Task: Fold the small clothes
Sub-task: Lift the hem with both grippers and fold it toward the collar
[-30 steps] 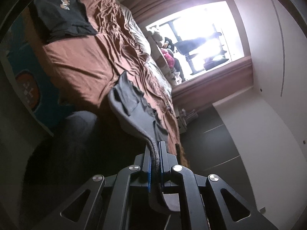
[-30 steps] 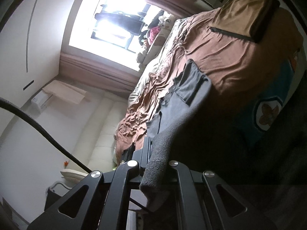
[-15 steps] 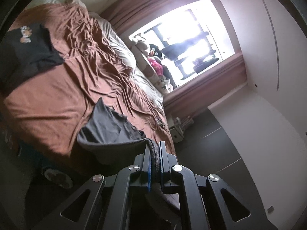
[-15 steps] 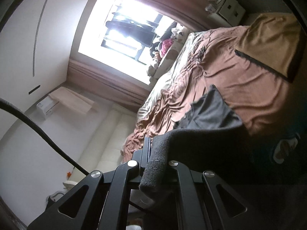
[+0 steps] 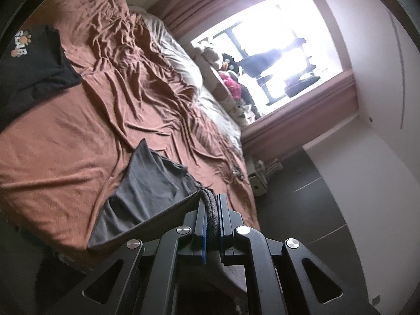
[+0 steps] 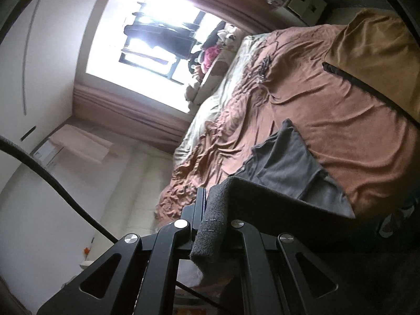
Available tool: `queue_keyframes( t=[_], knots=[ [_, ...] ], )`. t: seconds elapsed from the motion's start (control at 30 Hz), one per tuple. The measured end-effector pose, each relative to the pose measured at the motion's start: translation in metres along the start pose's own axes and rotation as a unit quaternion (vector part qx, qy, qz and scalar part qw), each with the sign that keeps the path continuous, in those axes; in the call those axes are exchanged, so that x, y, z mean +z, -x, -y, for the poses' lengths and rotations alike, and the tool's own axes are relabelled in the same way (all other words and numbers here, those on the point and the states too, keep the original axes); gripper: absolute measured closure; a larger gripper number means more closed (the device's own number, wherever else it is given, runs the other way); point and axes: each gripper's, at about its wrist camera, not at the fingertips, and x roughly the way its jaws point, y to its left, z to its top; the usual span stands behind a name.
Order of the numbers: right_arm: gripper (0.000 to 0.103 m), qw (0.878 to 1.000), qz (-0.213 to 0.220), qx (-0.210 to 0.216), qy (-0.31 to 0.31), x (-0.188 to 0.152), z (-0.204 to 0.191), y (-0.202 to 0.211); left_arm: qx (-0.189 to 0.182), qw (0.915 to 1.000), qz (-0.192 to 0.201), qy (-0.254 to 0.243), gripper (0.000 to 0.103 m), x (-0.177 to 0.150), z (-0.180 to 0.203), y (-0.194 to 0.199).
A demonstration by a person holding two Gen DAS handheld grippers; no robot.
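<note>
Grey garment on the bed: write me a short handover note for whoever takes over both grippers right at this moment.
Left gripper: jaws shut on one corner of the grey garment.
Right gripper: jaws shut on the other near corner.
The edge between the two corners is held taut above the near side of the bed; the far part of the garment lies on the brown bedspread.
Also on the bed: a folded black printed shirt in the left view and a folded mustard garment in the right view.
Done: both corners gripped and lifted.
Left: lay the held edge over to make the fold, release, tidy.
</note>
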Motion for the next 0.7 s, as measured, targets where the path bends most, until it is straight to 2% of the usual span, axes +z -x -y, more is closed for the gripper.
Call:
queue_keyframes(
  t=[0.37, 0.7],
  knots=[
    [0.102, 0.998, -0.037, -0.052, -0.009, 0.048, 0.016, -0.083, 0.059, 0.9977, -0.03, 0.015, 0.097, 0.028, -0.036, -0.091],
    [0.102, 0.991, -0.06, -0.113, -0.025, 0.07, 0.044, -0.156, 0.109, 0.9911, -0.063, 0.042, 0.097, 0.039, -0.095, -0.171]
  ],
)
